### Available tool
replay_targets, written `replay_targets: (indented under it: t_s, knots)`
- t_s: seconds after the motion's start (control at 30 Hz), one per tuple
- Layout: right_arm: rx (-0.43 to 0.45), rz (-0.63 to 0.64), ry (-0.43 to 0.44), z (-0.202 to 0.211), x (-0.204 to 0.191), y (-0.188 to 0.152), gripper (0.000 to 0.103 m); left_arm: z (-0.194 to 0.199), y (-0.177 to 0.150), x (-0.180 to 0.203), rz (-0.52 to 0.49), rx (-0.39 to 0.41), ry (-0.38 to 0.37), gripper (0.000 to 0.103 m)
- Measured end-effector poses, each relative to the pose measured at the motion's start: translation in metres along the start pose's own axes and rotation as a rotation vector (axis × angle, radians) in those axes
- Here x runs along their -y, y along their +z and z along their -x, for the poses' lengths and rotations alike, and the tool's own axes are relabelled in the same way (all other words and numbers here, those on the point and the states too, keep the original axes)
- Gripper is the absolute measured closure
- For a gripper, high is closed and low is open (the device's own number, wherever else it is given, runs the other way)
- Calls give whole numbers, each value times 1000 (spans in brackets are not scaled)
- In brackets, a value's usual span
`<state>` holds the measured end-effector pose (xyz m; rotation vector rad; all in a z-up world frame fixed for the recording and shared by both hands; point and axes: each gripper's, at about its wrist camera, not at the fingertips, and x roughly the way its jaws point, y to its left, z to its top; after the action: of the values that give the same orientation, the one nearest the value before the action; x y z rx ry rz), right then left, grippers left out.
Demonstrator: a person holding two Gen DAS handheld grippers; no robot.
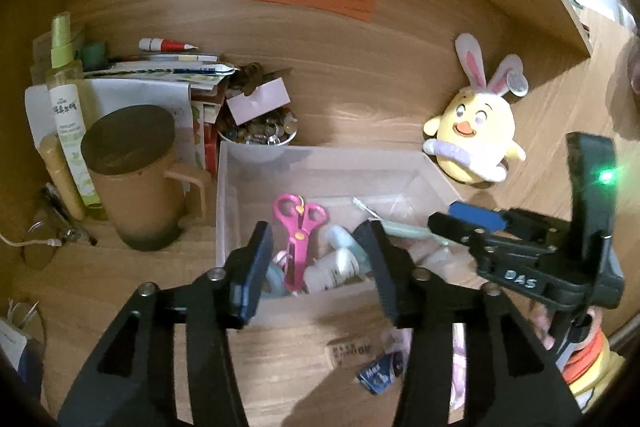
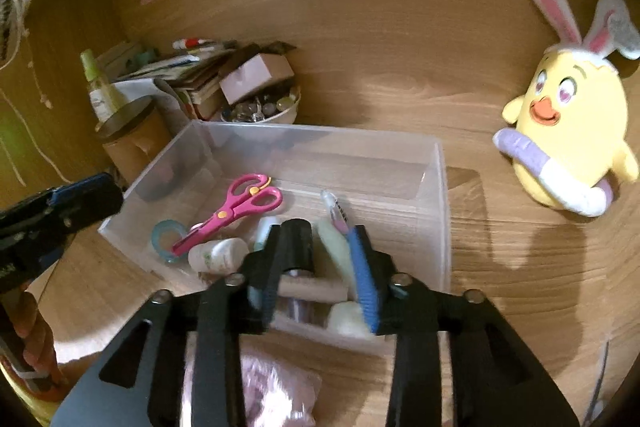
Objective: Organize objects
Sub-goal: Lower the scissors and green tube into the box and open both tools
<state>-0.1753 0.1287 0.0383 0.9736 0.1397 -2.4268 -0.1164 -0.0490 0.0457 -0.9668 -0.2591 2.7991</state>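
Note:
A clear plastic bin [image 1: 320, 163] [image 2: 436, 187] sits on the wooden desk. It holds pink scissors [image 1: 298, 239] [image 2: 236, 211], a white bottle [image 1: 332, 269] [image 2: 218, 255], a tape roll [image 2: 166, 239] and a pen [image 2: 336, 207]. My left gripper [image 1: 316, 267] is open and empty above the bin's near edge. My right gripper [image 2: 320, 267] hovers over the bin's near right part, with a black-capped tube [image 2: 296, 247] between its fingers; whether they grip it is unclear. It also shows in the left wrist view [image 1: 472, 223].
A yellow bunny-eared plush [image 1: 476, 139] [image 2: 568, 131] sits right of the bin. A brown lidded mug [image 1: 136, 179], spray bottle [image 1: 66, 95], papers and a bowl of beads [image 1: 260, 131] crowd the left. Small packets [image 1: 380, 367] and a pink bag [image 2: 276, 387] lie in front.

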Motion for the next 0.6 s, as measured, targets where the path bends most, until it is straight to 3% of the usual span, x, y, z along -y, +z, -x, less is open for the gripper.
replay_targets:
  t_s: [0.17,0.33,0.6]
  knots:
    - [40,17,-14,33,-3,-15,56,12,-13,9,-33,-4,32,33]
    - [35,12,-26,58,3,-43,55,17,-34,16,-73,-41,61,17]
    - [-115,-8,-55,53,18,-104,55,-8,-76,4,-72,-213,98,16]
